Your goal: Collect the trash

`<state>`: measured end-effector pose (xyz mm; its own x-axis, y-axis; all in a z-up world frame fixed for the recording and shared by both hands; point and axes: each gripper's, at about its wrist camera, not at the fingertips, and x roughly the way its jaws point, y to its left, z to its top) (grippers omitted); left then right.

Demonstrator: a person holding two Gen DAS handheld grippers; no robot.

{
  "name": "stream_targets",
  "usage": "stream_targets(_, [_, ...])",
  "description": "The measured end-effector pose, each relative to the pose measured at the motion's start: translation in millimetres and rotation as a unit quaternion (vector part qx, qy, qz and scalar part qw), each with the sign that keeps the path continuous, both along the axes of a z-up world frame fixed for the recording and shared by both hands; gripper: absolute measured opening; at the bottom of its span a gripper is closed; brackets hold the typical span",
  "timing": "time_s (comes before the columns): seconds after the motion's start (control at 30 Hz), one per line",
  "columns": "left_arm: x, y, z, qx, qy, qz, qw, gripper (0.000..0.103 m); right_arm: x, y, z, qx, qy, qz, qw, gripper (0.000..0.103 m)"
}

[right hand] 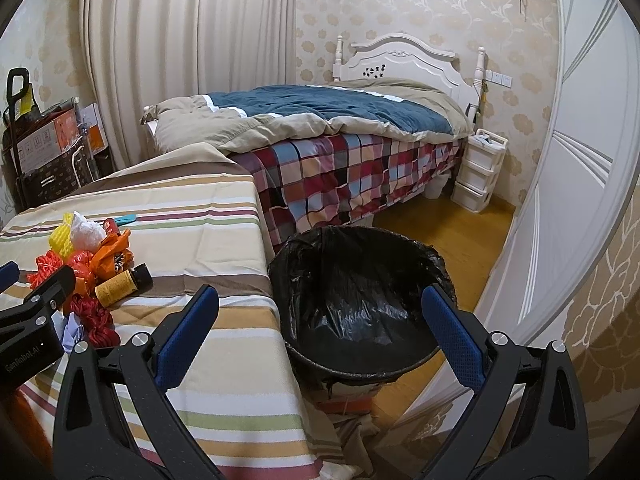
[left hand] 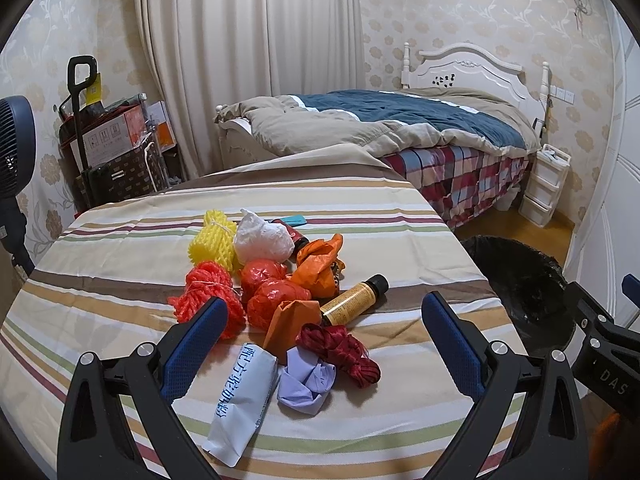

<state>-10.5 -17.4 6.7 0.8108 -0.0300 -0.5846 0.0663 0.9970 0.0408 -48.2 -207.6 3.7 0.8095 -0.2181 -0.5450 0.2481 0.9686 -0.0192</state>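
Trash [left hand: 288,300] lies heaped mid-table on the striped cloth [left hand: 100,264]: nets, crumpled bags, a bottle [left hand: 354,300], a white pouch [left hand: 244,396]. Left gripper [left hand: 324,312] hovers above it, jaws apart, empty. Right gripper [right hand: 320,308] gapes empty over the black-lined bin [right hand: 360,292] just beside the table.

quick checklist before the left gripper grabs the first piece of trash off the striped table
1. Left gripper open and empty: ok.
2. Right gripper open and empty: ok.
3. Black-lined round trash bin open beside the striped tablecloth: ok.
4. Bin has room: ok, liner looks empty.
5. Nearest pieces, crumpled lilac paper and dark red mesh net, unobstructed: ok.
6. Amber bottle with black cap sealed: cannot tell.
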Motion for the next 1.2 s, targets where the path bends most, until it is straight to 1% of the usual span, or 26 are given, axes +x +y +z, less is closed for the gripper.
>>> stream_targets(0.5, [-4,-5,-3,-0.005,0.006,-0.009,0.9999,0.097,1,2,-3,0.001,-0.001,0.0,1.0,0.099])
stream_targets(1.2, [-4,-11,-5,-0.004,0.005,-0.013,0.9999,0.097,-3,-1,-4,0.002,-0.001,-0.002,1.0,0.099])
